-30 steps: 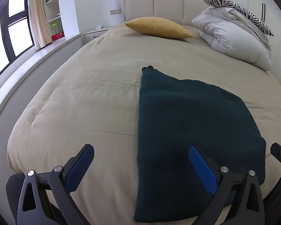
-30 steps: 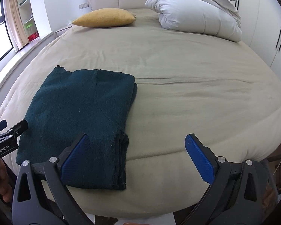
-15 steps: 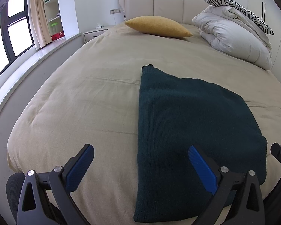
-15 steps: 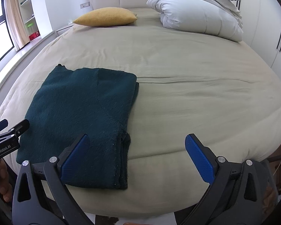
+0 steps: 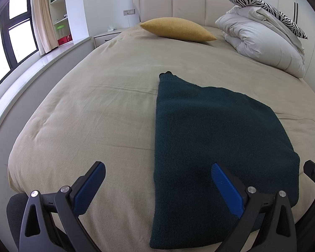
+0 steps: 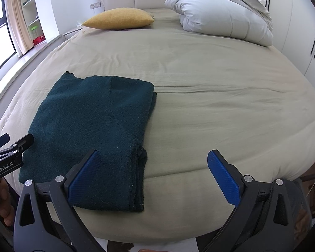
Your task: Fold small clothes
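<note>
A dark green knitted garment (image 5: 216, 138) lies folded flat on the beige bed cover (image 5: 98, 109), near the bed's front edge. In the right wrist view the same garment (image 6: 94, 130) shows stacked layers along its right side. My left gripper (image 5: 157, 180) hovers open above the garment's near left edge, its right finger over the fabric and its left finger over bare cover. My right gripper (image 6: 152, 170) is open too, straddling the garment's near right corner. Neither holds anything. The left gripper's body (image 6: 8, 155) and a hand show at the right wrist view's left edge.
A mustard cushion (image 5: 176, 29) and a folded white duvet (image 5: 264, 42) topped by a zebra-print pillow (image 5: 268, 8) lie by the padded headboard. A windowsill, curtain and shelves run along the left. A nightstand (image 5: 107, 35) stands at the bed's far left corner.
Both views have tilted very slightly; the garment lies as before and both grippers stay open.
</note>
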Demonstrator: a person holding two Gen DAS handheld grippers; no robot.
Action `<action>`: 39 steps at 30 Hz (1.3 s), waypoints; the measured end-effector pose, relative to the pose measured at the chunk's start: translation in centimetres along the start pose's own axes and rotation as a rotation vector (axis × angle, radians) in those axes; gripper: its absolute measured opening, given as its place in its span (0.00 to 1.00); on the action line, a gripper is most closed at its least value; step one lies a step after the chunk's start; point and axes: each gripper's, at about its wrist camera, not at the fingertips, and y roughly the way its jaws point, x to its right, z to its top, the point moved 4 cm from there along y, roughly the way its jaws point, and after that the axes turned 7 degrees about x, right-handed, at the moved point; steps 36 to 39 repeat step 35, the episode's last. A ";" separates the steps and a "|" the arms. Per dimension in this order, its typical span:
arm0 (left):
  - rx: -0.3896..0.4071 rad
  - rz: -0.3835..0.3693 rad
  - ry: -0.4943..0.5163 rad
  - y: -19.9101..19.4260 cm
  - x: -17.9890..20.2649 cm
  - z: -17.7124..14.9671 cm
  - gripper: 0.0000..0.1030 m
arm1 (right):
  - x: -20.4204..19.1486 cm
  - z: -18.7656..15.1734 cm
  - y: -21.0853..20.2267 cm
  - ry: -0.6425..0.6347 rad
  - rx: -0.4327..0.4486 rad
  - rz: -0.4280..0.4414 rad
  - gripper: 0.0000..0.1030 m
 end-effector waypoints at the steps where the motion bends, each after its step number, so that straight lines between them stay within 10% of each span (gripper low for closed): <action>1: 0.000 0.000 0.001 0.0 0.0 0.0 1.00 | 0.0 0.0 0.0 0.000 0.000 0.000 1.00; 39: 0.007 -0.003 0.003 -0.2 0.2 -0.6 1.00 | -0.2 -0.6 0.0 -0.005 -0.013 0.017 1.00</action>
